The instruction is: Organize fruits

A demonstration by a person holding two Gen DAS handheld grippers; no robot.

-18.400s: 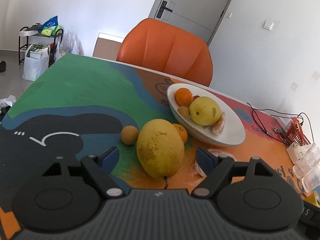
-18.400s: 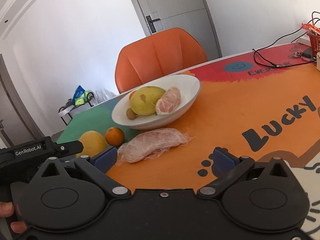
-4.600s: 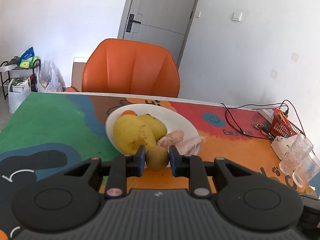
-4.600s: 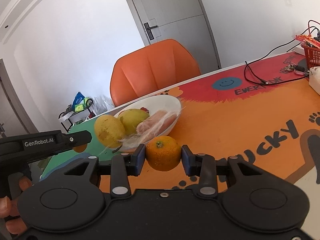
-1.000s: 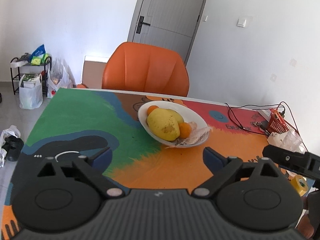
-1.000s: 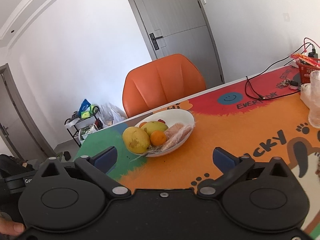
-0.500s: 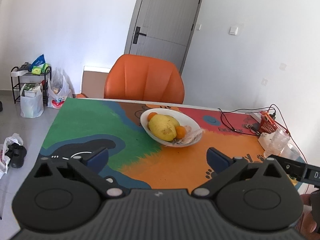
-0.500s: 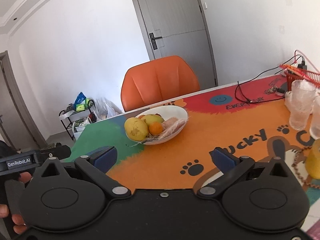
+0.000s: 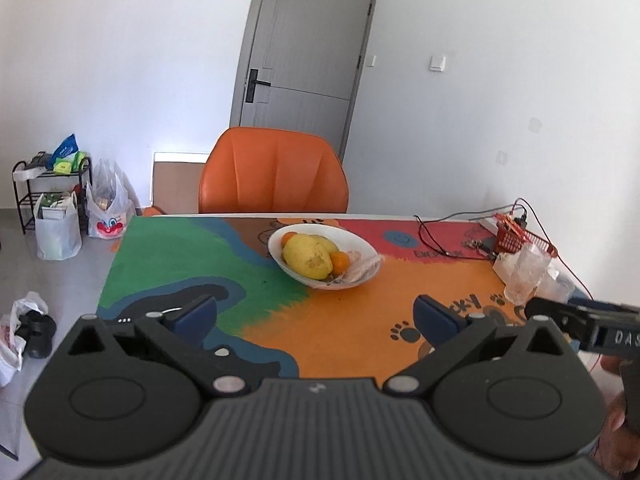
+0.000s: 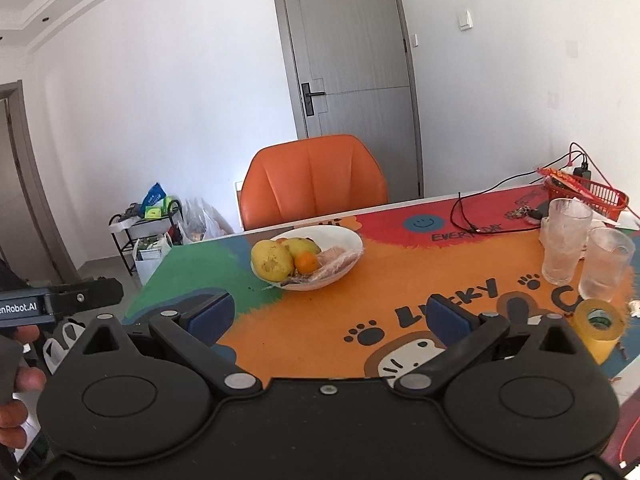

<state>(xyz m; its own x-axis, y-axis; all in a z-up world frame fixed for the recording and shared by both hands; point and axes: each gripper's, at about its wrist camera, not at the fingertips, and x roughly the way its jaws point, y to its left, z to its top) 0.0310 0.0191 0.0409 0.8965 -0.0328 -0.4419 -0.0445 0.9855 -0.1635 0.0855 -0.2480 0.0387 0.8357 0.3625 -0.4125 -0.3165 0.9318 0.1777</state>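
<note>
Both grippers' fingers are spread and empty, and the white bowl (image 9: 324, 256) (image 10: 316, 258) of fruit sits mid-frame, well beyond left gripper (image 9: 316, 316) and right gripper (image 10: 330, 316) alike.

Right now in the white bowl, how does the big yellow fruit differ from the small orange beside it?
The big yellow fruit is much larger, oblong and brown-speckled; the small orange is round and plain orange. The yellow fruit lies at the bowl's left rim, the orange nearer the middle. Both rest inside, touching.
</note>
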